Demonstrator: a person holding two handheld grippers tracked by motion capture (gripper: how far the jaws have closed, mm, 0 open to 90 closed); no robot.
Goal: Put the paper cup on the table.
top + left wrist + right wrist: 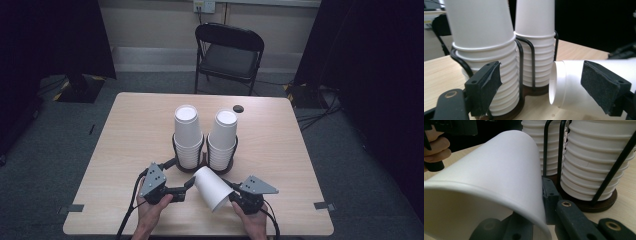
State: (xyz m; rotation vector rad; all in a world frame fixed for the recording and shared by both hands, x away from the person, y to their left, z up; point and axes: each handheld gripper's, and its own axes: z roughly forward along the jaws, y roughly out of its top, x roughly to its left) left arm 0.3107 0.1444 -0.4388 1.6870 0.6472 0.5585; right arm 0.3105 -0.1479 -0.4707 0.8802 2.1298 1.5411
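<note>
White paper makes up nearly everything on the pale wooden table (pixel 125 150): two stacks of upside-down cups stand side by side in a black wire holder (pixel 204 161) near the table's middle, the left stack (pixel 188 135) and the right stack (pixel 223 139) touching or nearly so. Just in front of the holder, a single loose paper cup (pixel 212 187) lies tilted on its side above the table, its closed base towards the left gripper and its open rim towards the person.

The right gripper (pixel 239 196) is clamped on this cup at the rim; in the right gripper view one jaw presses the outside of the cup wall (pixel 499 175) while the rim curls over the gripper body.

The left gripper (pixel 189 184) has its jaws parted about halfway. In the left gripper view the cup's base end (pixel 564 85) sits between the two black pads, close to the right-hand pad (pixel 605 88), but I cannot tell whether that pad touches it; the other pad (pixel 486 85) stands clear.

A black folding chair (pixel 227 55) stands beyond the table, and a small dark disc (pixel 238 108) lies near the far edge.
</note>
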